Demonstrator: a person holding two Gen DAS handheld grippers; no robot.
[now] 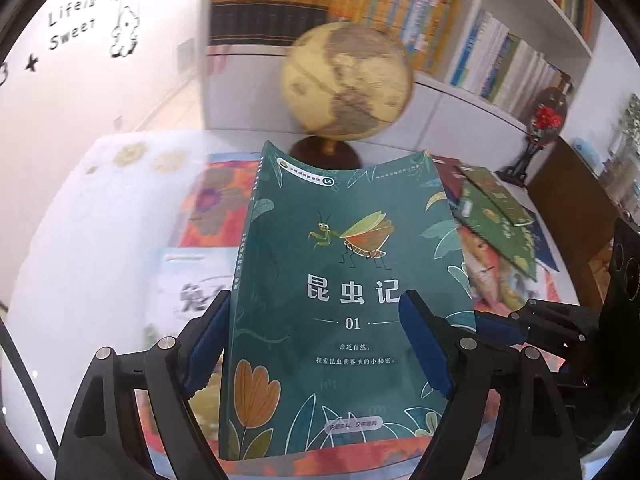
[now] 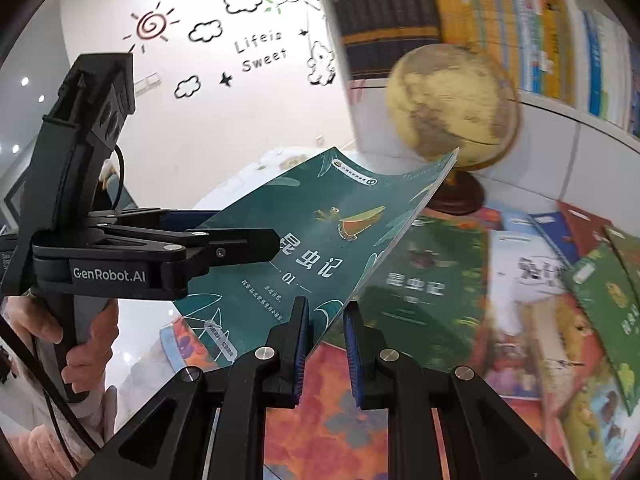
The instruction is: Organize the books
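Left gripper [image 1: 316, 344] has its blue-padded fingers [image 1: 208, 344] clamped across the teal book [image 1: 344, 300], one pad on the spine side and one over the front cover. From the right wrist view, the same gripper [image 2: 236, 246] comes in from the left with its upper finger lying flat on the cover (a hand is wrapped around its handle lower left).

Right gripper [image 2: 326, 344]: fingers [image 2: 298, 344] slightly apart, straddling the book's near lower edge. Cannot tell if the pads actually touch the cover; a gap shows on the right-hand side. In the left wrist view the right gripper [image 1: 516, 330] sits at the book's right edge.

The teal book is lifted off the table and tilted, with its cover bowed. The cover shows a mantis and "01".

Beneath it is a red-orange floral book [image 2: 332, 412], flat on the white table [image 1: 80, 260]. To the right lies a loose spread of other books: a second dark green copy [image 2: 420, 280], a white-covered book [image 2: 528, 276] and a green book [image 2: 608, 300] overlapping further picture books (blurred, titles unreadable).

Behind the teal book is a tan globe [image 1: 348, 80] on a dark round base, standing on the table.

Farthest back is a white bookshelf [image 1: 472, 92] packed with upright books, and a wall decal [image 2: 260, 50] reading "Life is Sweet".
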